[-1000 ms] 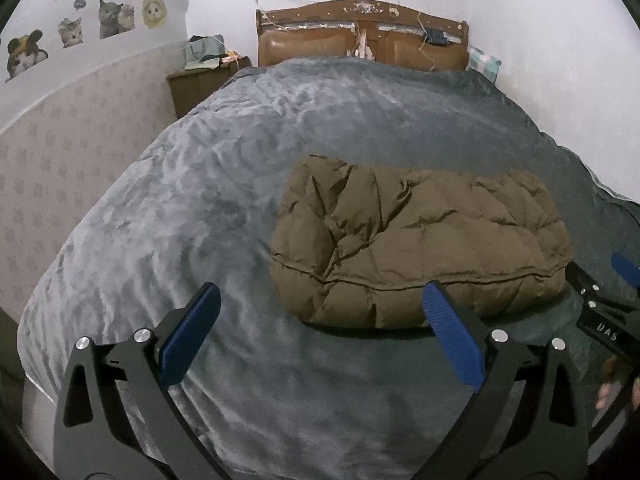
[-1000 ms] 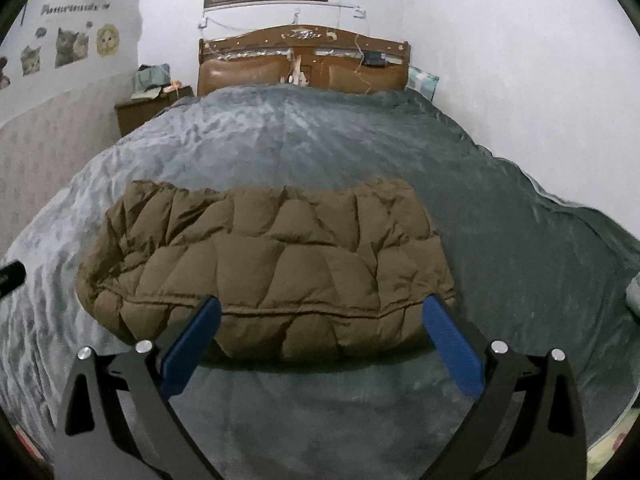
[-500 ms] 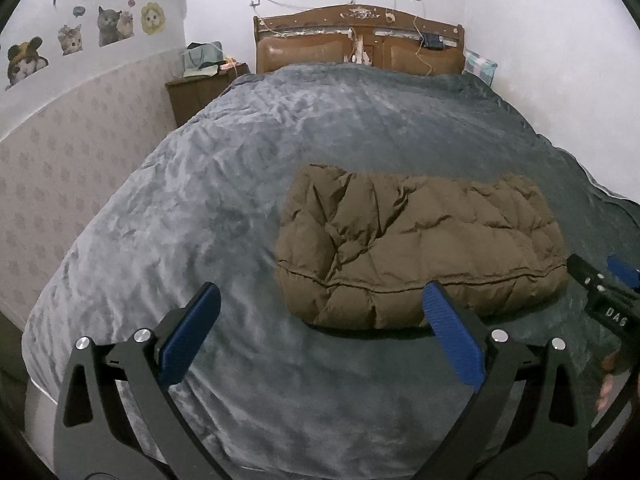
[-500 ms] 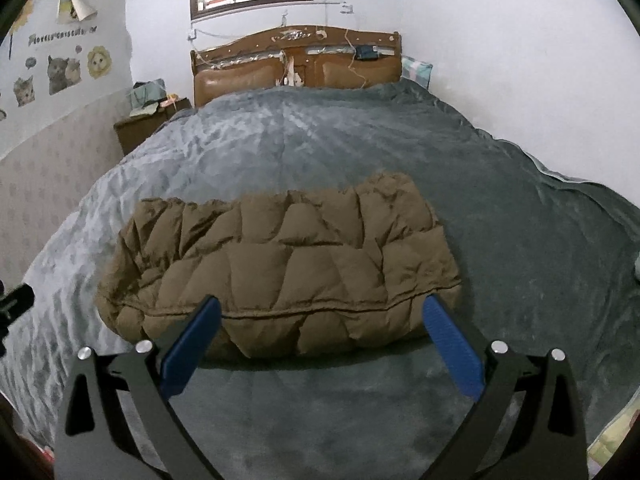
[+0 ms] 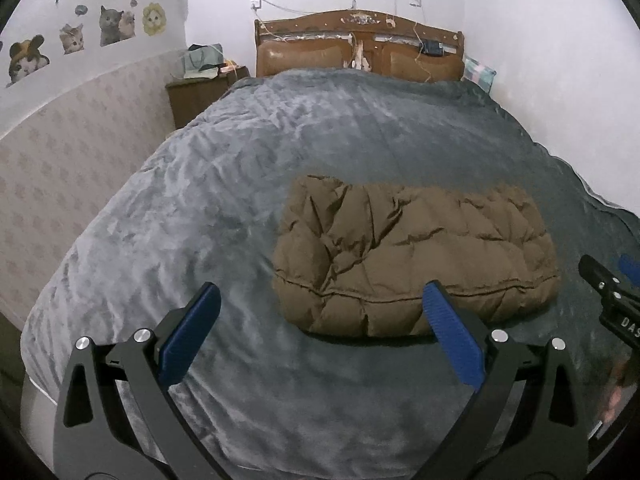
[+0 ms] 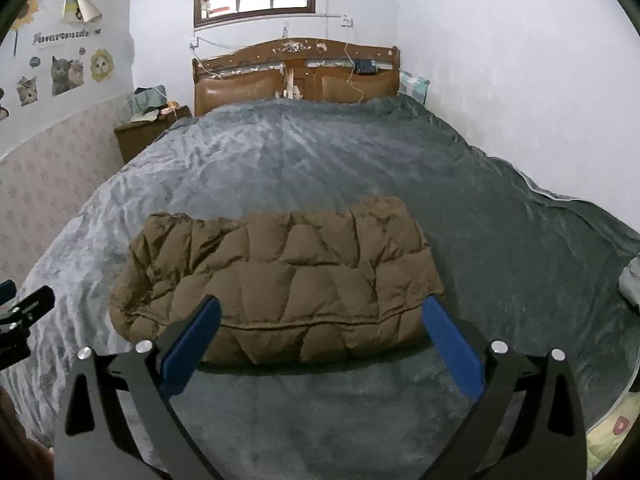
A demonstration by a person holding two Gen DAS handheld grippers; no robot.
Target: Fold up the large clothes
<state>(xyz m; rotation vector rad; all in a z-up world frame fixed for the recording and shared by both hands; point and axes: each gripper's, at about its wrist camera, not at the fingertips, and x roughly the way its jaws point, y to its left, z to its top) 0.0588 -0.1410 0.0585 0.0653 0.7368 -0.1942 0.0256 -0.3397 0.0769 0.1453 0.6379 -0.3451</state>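
A brown puffer jacket [image 5: 412, 256] lies folded into a thick rectangle on the grey blanket of the bed [image 5: 240, 184]; it also shows in the right wrist view [image 6: 280, 280]. My left gripper [image 5: 320, 320] is open and empty, held above the blanket in front of the jacket's left half. My right gripper [image 6: 320, 328] is open and empty, held just in front of the jacket's near edge. Neither gripper touches the jacket. The right gripper's tip shows at the right edge of the left wrist view [image 5: 612, 292].
A wooden headboard [image 5: 360, 48] stands at the far end of the bed. A brown nightstand [image 5: 200, 96] with clutter stands at the far left. Walls close in on the left and right. The bed's near edge [image 5: 36, 376] drops off at the lower left.
Both grippers have drawn back and up from the jacket, which looks smaller and farther now. The jacket has not moved. Both stay open.
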